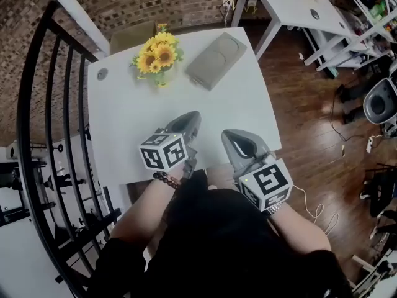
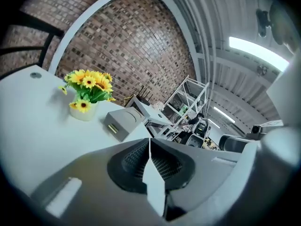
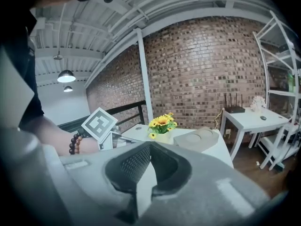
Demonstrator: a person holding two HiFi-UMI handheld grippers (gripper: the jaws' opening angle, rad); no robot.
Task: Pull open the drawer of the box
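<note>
Approach not yet begun. The left hand-held gripper (image 1: 188, 124) and right hand-held gripper (image 1: 238, 143) hover at the near edge of the desk (image 1: 124, 113), both pressed together and empty. The box (image 1: 216, 59) sits at the far side, its drawer (image 2: 113, 128) apparently shut. Next, one must reach across and spread its jaws at the drawer front.

A brick wall (image 1: 155, 2) stands behind the white desk (image 1: 124, 117), a black railing (image 1: 37, 104) runs past its left edge, and dark wood floor (image 1: 310, 104) to its right carries another white table (image 1: 291, 8) and shelving (image 3: 282, 93).
</note>
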